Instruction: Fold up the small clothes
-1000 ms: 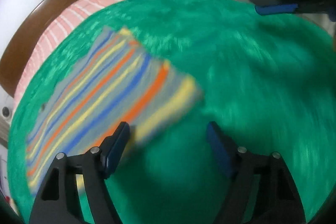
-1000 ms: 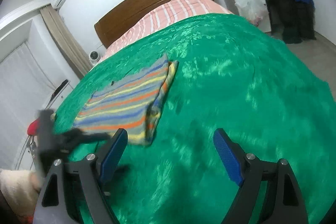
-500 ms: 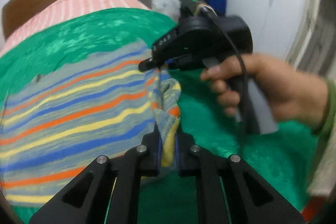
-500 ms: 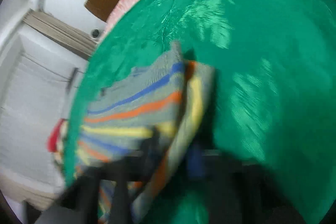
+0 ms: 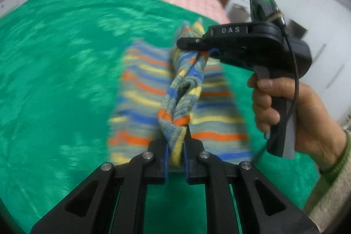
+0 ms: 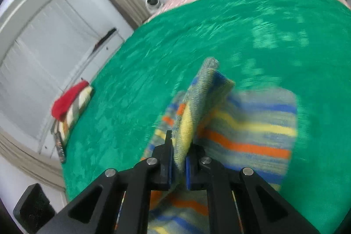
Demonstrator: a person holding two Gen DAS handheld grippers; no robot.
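Green blanket point(image 5: 54, 63) below striped garment point(image 5: 140, 89), newly lifted, both jaws clamped

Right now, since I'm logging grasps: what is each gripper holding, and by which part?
Both hold the striped knit garment. The left gripper and the right gripper each pinch a bunched edge of it; which edge cannot be told.
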